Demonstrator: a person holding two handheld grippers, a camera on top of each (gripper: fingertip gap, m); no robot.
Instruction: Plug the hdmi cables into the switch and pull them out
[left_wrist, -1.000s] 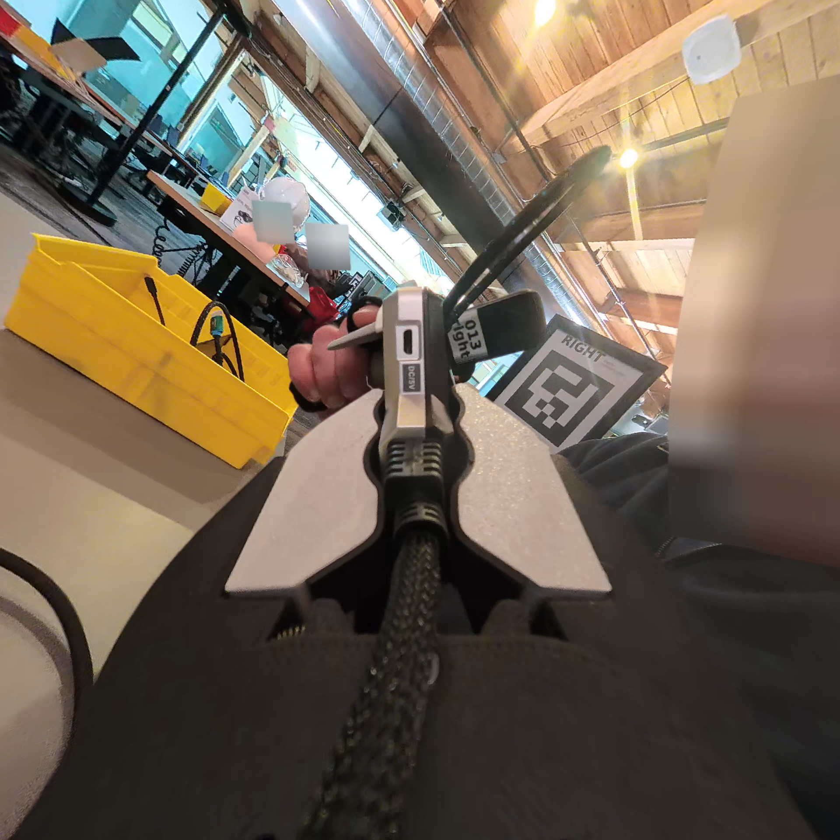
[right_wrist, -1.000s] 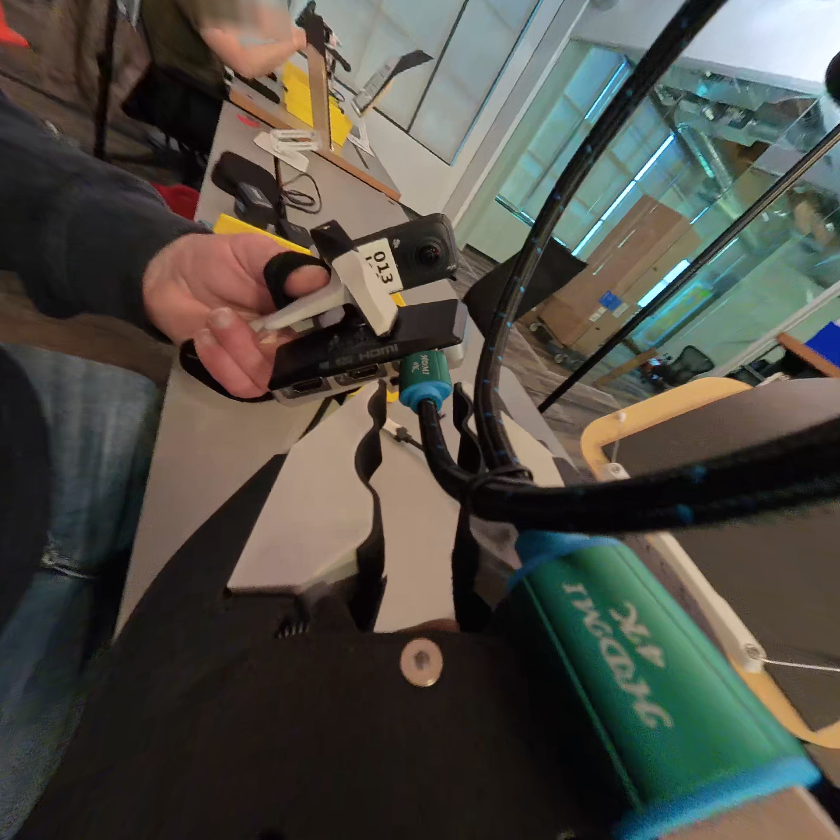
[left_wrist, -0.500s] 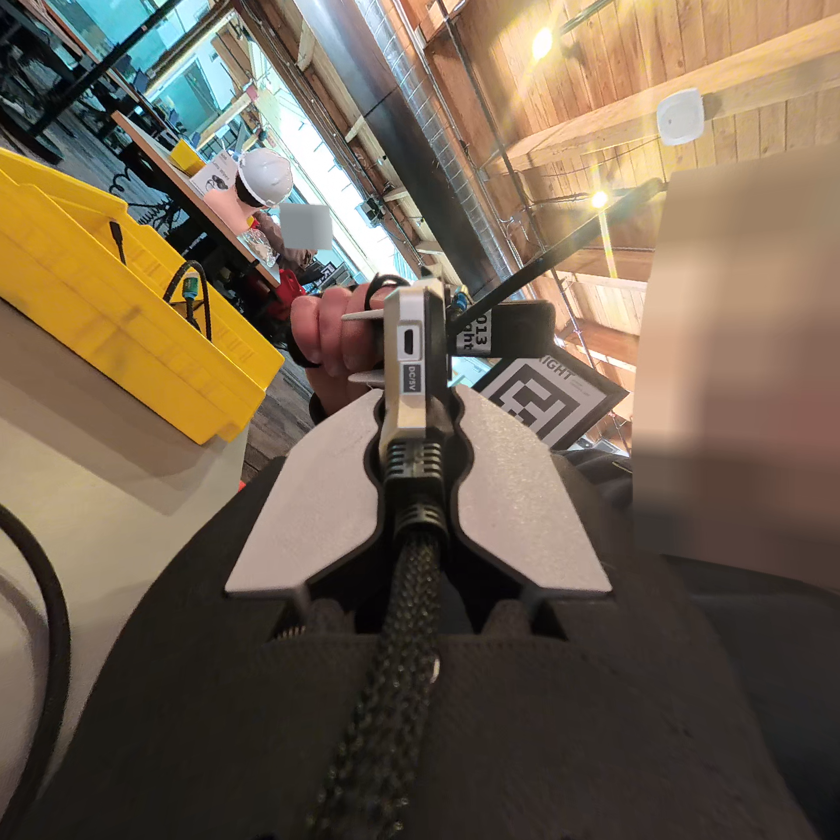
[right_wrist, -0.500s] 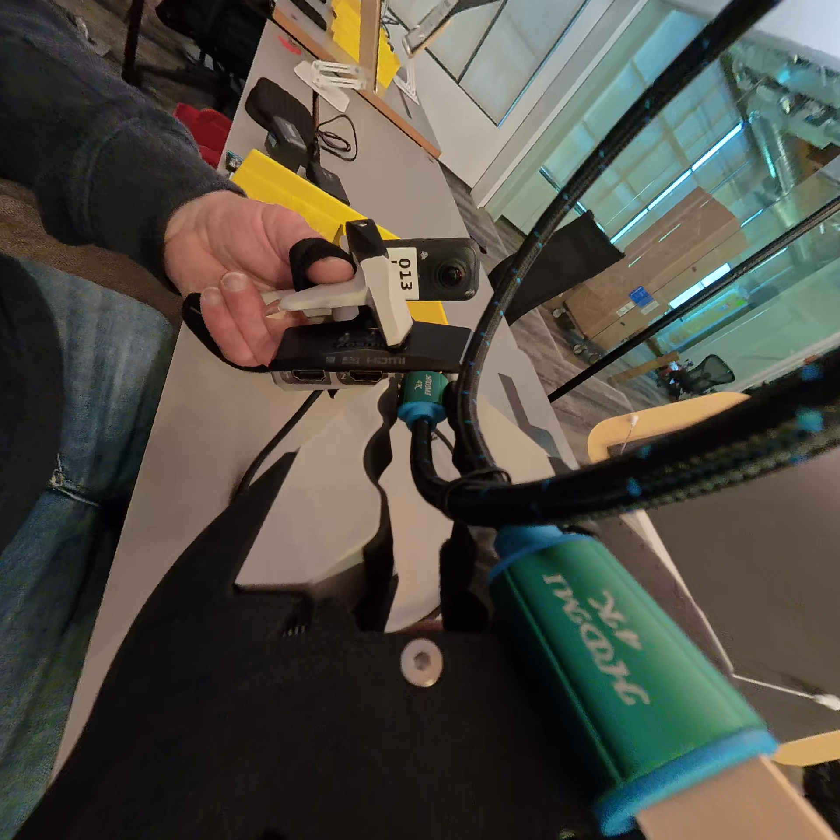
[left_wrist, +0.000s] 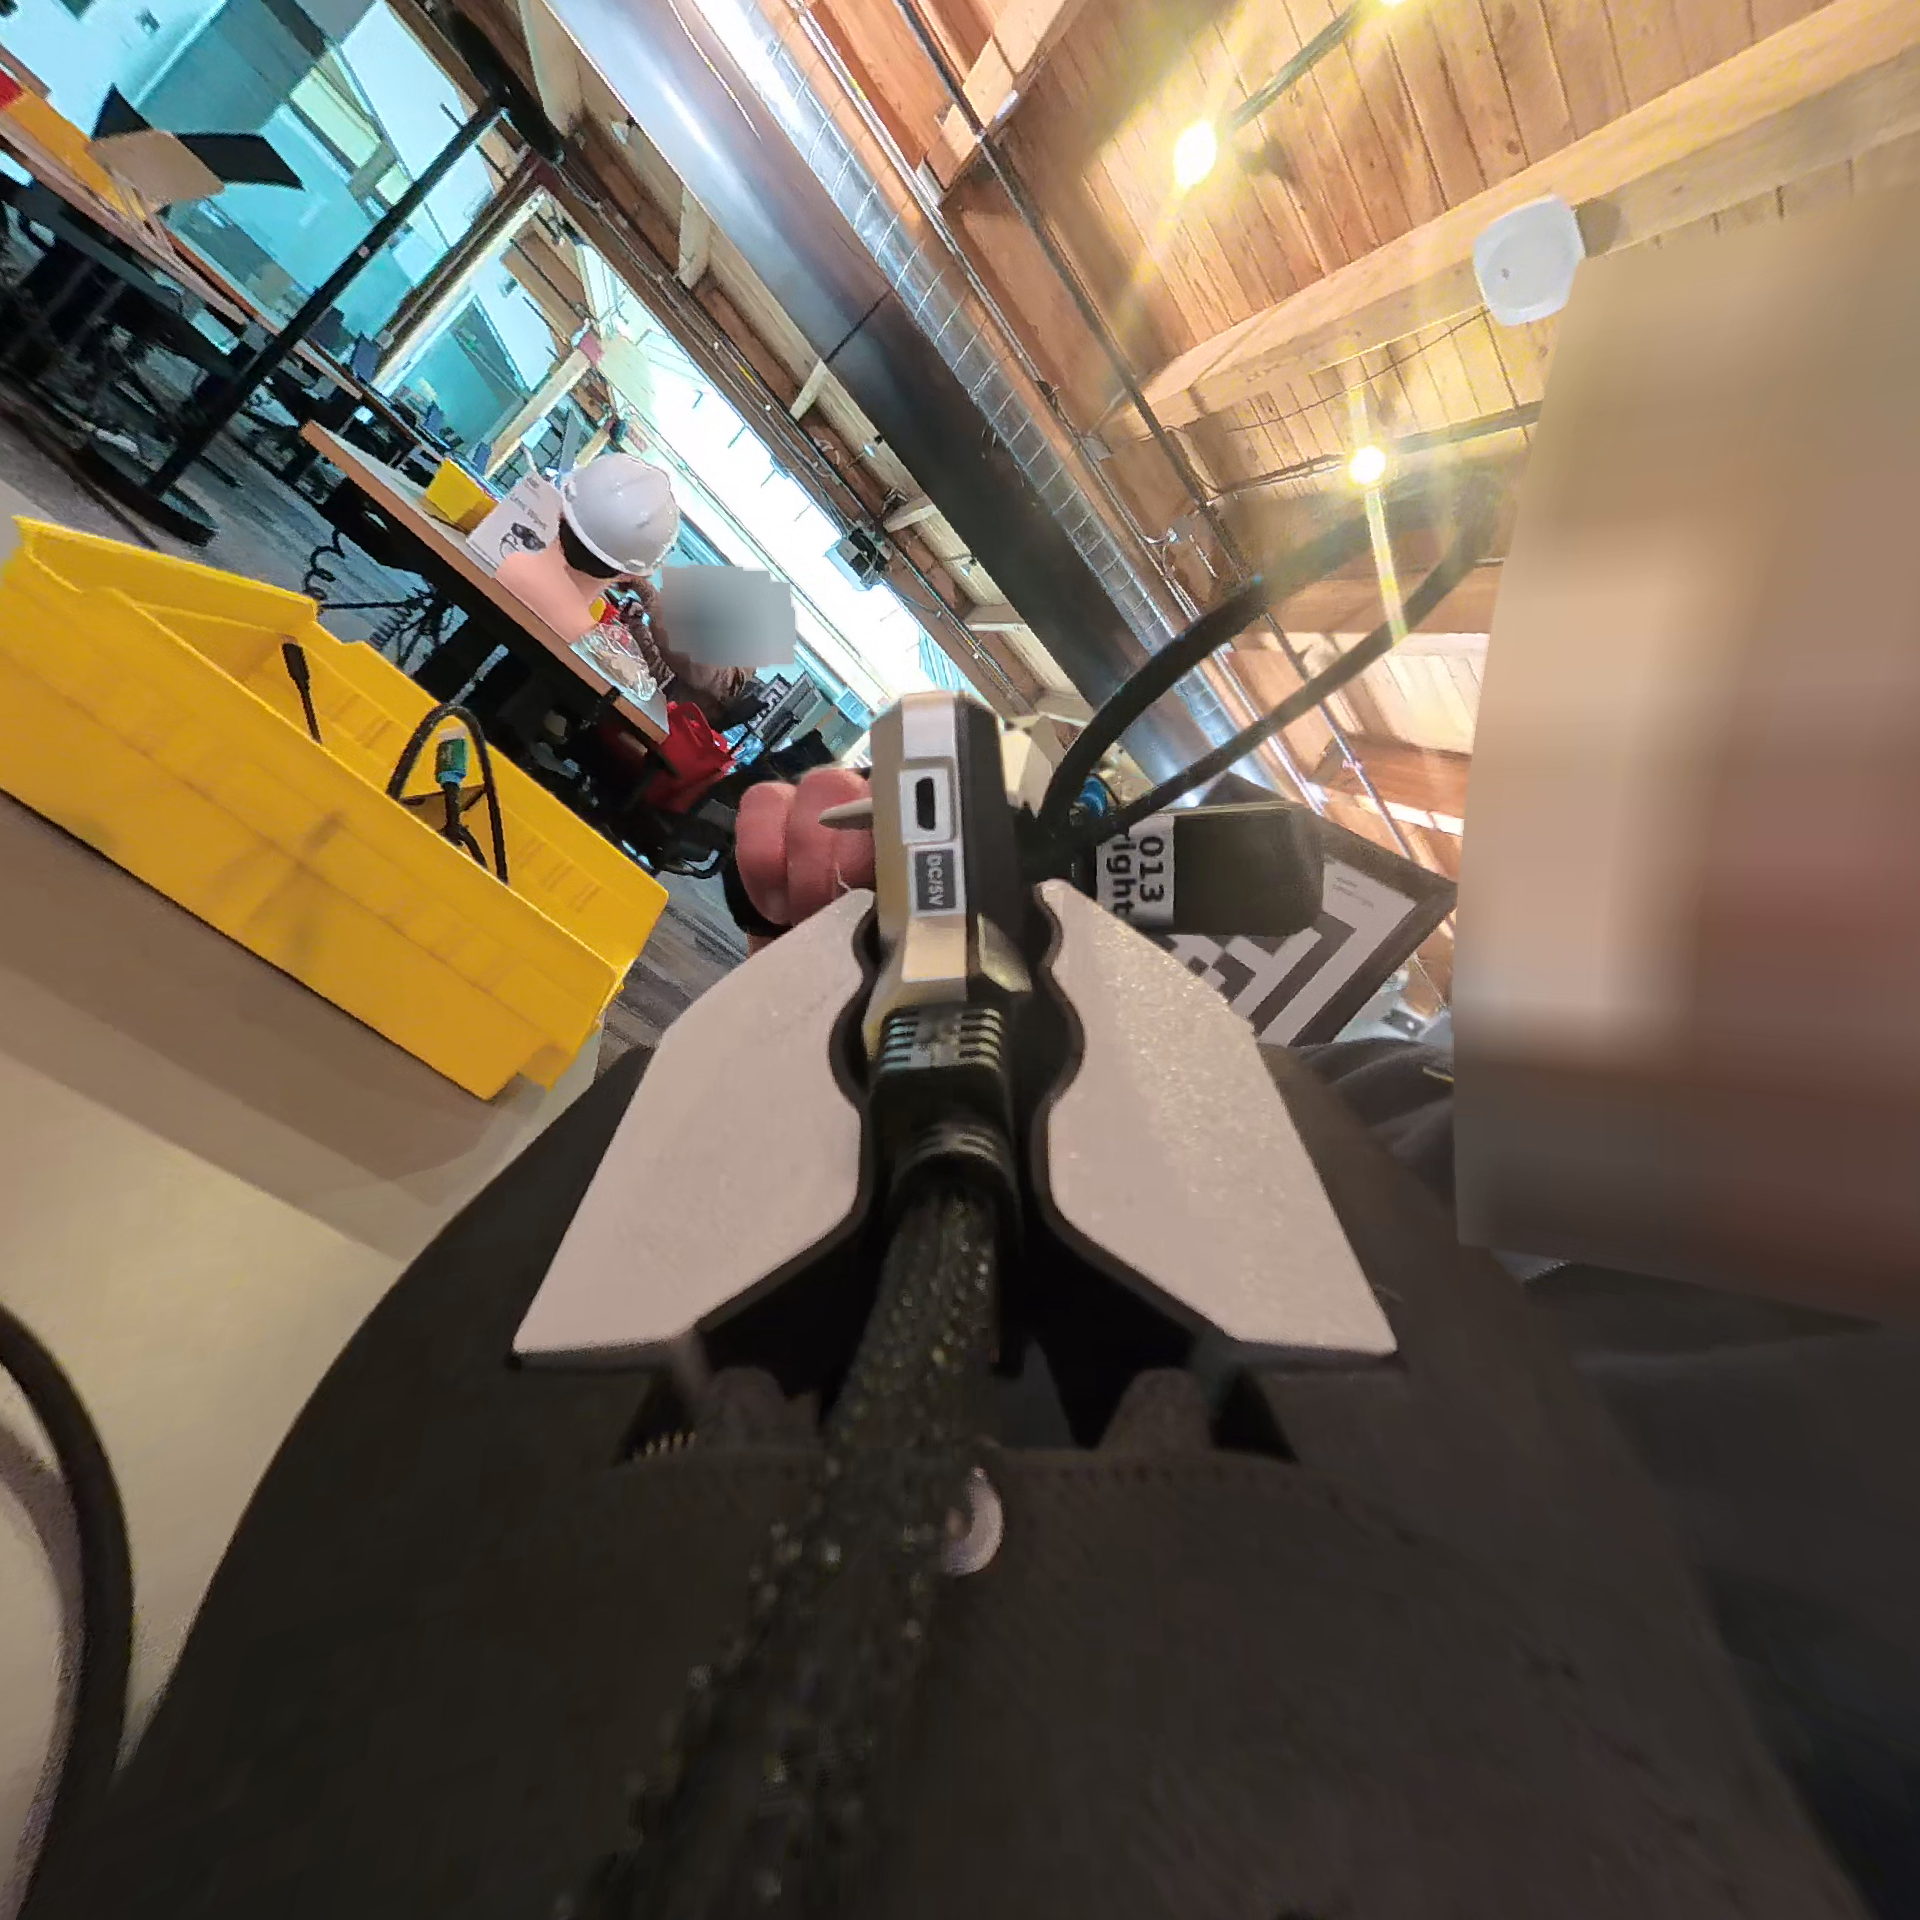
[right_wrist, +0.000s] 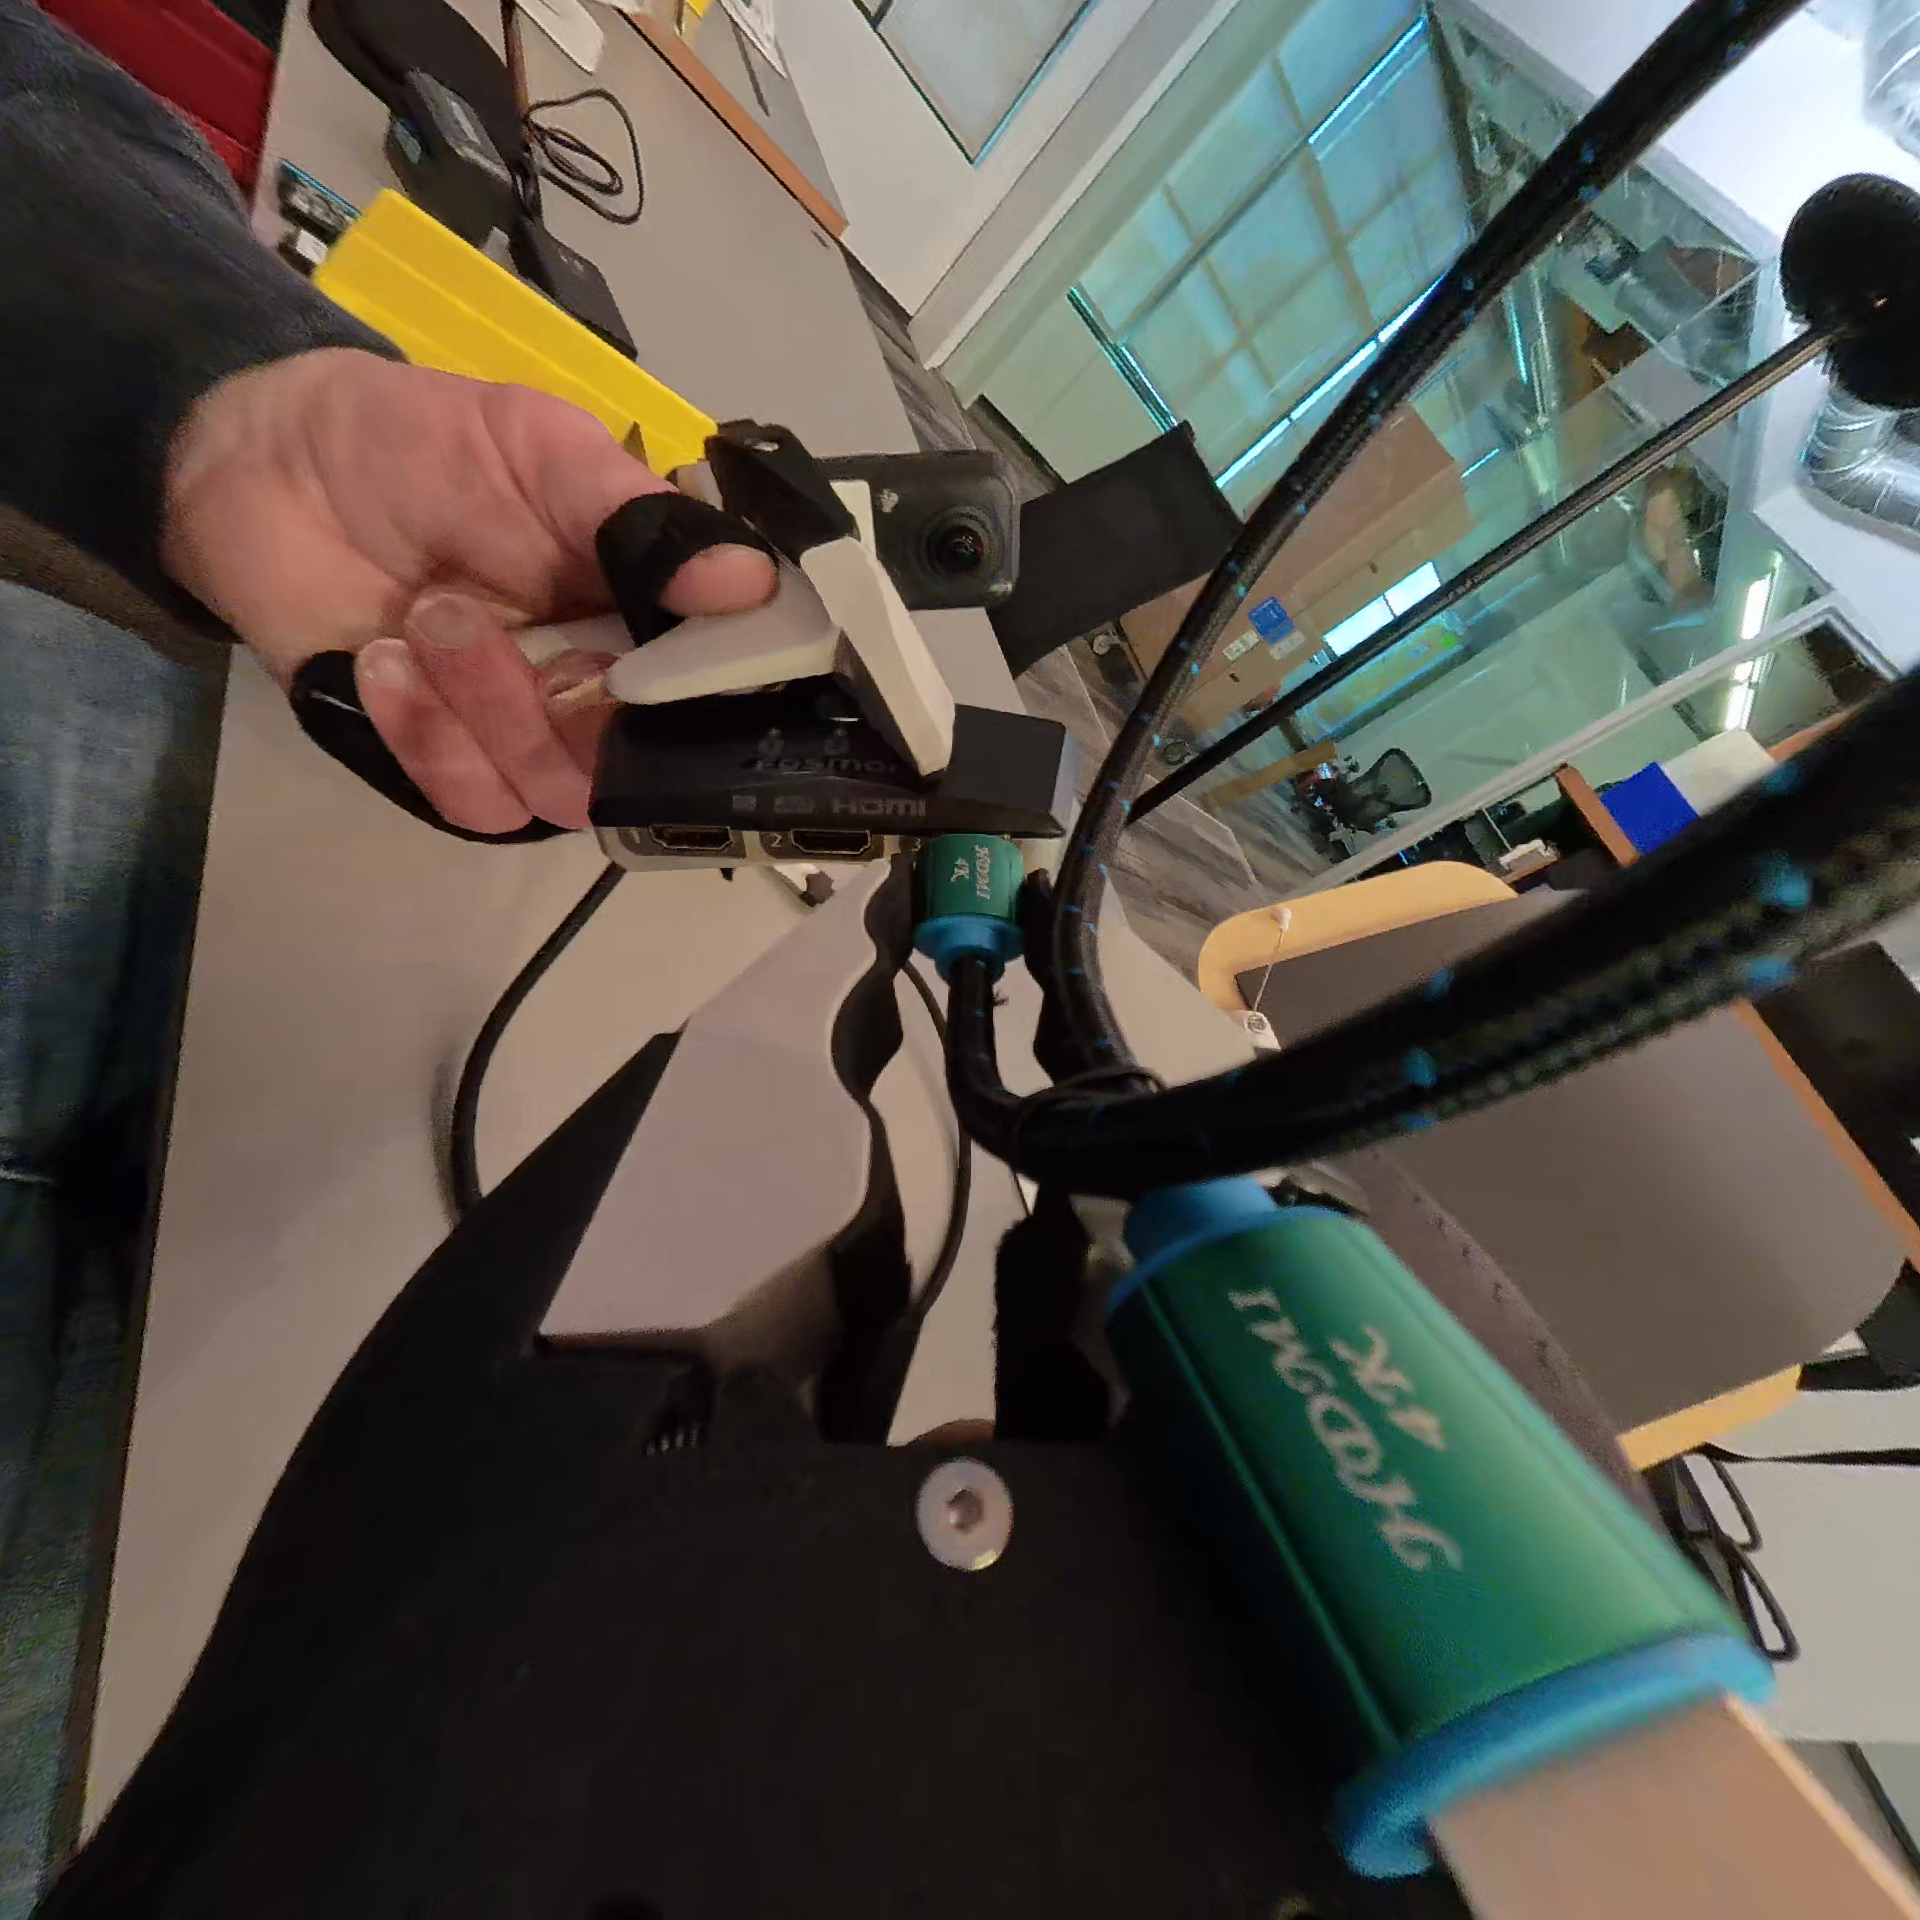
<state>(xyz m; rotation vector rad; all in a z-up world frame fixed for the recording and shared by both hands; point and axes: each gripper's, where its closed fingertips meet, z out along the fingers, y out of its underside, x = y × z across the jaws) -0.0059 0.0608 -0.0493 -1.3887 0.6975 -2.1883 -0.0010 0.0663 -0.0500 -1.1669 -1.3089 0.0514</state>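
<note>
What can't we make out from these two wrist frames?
- Right wrist view: how deep the green plug sits in the switch; the switch's edge covers the joint.
- Left wrist view: tips of the right gripper, hidden behind the switch clamped in the left gripper.
- Left wrist view: the right side, under a blur patch.
- Right wrist view: the near green plug, its tip cut off by the corner.

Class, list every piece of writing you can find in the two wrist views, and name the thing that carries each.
The words themselves are not quoted here. These things bear writing:
The switch: white print on its black top, digits by two ports.
Its end, in the left wrist view: a small dark label.
The green plug at the switch: pale lettering.
The nearer green plug: pale lettering, upside down.
The white sticker on the far camera: printed characters.
The blue sign: too small to read.
</note>
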